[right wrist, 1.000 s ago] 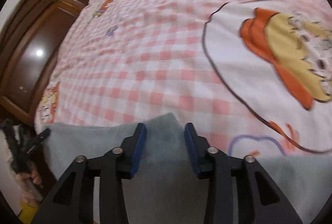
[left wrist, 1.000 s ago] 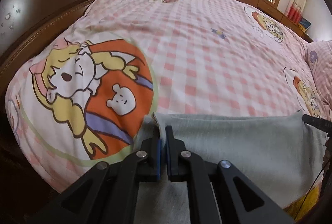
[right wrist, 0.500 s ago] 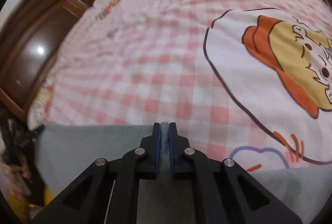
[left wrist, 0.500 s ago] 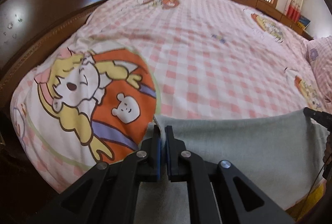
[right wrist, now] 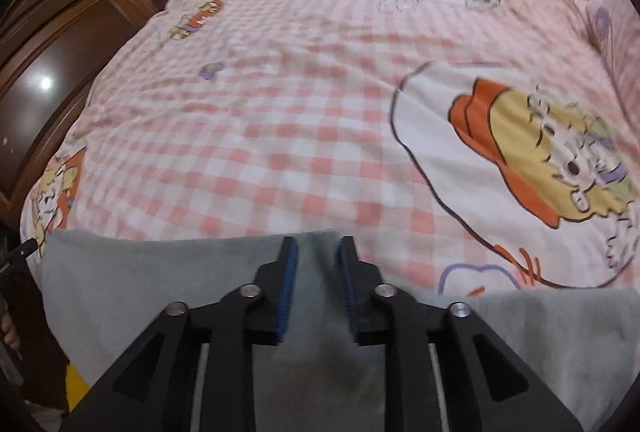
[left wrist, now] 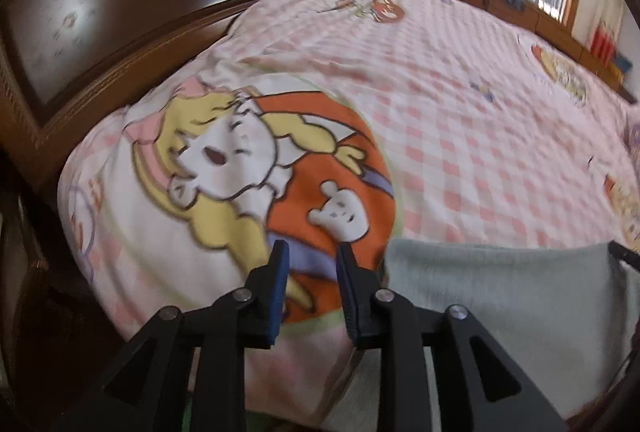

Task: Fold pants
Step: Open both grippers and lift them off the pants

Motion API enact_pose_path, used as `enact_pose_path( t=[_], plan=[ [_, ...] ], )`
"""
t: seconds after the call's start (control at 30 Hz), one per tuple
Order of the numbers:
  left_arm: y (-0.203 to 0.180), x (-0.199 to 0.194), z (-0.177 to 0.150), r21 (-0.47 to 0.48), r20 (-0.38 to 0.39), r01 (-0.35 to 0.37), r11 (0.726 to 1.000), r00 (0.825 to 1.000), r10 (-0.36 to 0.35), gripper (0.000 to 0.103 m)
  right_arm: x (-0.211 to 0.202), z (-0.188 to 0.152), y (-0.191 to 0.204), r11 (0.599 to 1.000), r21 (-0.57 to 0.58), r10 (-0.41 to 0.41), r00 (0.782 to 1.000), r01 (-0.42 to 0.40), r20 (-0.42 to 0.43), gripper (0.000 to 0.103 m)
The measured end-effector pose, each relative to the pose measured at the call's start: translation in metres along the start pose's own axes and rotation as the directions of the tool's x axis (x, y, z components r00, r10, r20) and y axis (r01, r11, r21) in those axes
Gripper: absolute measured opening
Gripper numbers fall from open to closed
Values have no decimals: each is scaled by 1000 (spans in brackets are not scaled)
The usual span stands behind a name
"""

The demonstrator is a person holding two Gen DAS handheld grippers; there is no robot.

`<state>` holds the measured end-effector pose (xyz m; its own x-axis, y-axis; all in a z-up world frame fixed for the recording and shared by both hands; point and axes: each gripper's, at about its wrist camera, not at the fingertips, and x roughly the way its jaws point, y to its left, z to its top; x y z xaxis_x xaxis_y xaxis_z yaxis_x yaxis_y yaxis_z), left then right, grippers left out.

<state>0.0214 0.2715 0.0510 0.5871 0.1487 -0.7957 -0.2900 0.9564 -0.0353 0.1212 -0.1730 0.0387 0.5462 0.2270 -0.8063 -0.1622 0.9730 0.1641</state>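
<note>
The soft grey fleece pants (right wrist: 168, 284) are lying flat along the near edge of the pink-and-white checked cartoon bedspread (right wrist: 280, 120), and both tools are standing released over it, so the step in hand looks like the pause after one fold has been laid down, before the next grip is taken. The left gripper (left wrist: 310, 264) is hanging with its blue-padded jaws spread apart and nothing between them; it is sitting over the cartoon print just beside the garment's left corner, which is lying off to the right of its fingers. The right gripper (right wrist: 317, 256) is also gaping, its jaws straddling the far hem of the grey cloth without pinching it. The next move probably calls for each tool to close on a fresh edge, the left one first shifting rightward onto the fabric, then carrying that edge across evenly.
</note>
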Motion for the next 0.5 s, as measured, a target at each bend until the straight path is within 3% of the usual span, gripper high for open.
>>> enact_pose_path(
  t=[0.13,0.27,0.4,0.5],
  plan=[
    [18,-18,-16,-79,-7,63,995,998,-64,30,-8,-13,42,992,-71,99,994,-103,-48,27],
    [26,-30,-41,-157,-22,141,978,989,-146,36,-5,-29,82,970,-118,196,973,-211,-124,27],
    [26,-32,-62,-224,-33,232,947,969,-245,45,-1,-44,119,953,-209,188,970,-218,-153,27],
    [23,-28,-69,-235,-46,259,937,960,-277,49,3,-52,132,942,-210,223,956,-262,-190,27]
  ],
)
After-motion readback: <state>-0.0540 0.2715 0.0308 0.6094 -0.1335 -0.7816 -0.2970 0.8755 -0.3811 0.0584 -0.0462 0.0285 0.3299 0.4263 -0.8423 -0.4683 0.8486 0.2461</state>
